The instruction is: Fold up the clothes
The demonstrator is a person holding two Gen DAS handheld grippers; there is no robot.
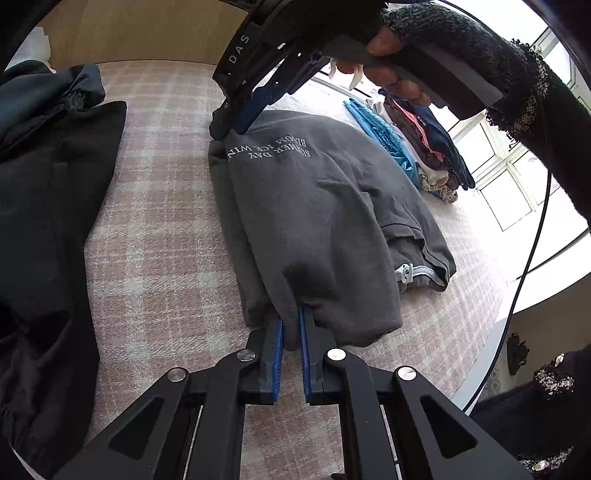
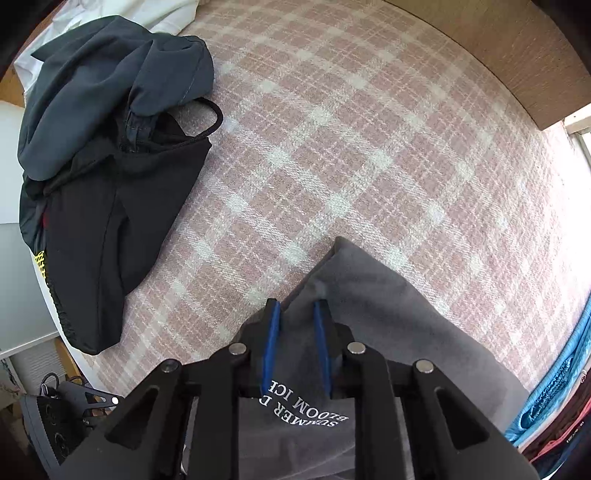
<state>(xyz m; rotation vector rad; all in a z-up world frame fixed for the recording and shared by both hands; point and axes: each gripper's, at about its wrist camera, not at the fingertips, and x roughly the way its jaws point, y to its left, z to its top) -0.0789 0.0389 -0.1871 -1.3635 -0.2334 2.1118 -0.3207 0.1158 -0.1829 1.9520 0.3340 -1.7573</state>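
Observation:
A dark grey T-shirt (image 1: 314,206) with white lettering lies folded on the pink plaid blanket (image 1: 159,229). In the left wrist view my left gripper (image 1: 290,318) is shut on the shirt's near edge, with a tuck of cloth pinched between the blue pads. My right gripper (image 1: 227,127), held by a hand in a dark knit glove (image 1: 443,33), bites the far corner. Looking down the right gripper (image 2: 297,307), it points steeply down and a ridge of the grey T-shirt (image 2: 388,306) is squeezed between its pads, just above the lettering.
A heap of black and dark grey-blue clothes (image 2: 110,166) lies to the left on the blanket (image 2: 351,147). A stack of folded garments (image 1: 417,147), with blue cloth beside it, sits at the right near a bright window. A wooden board (image 1: 140,33) borders the far side.

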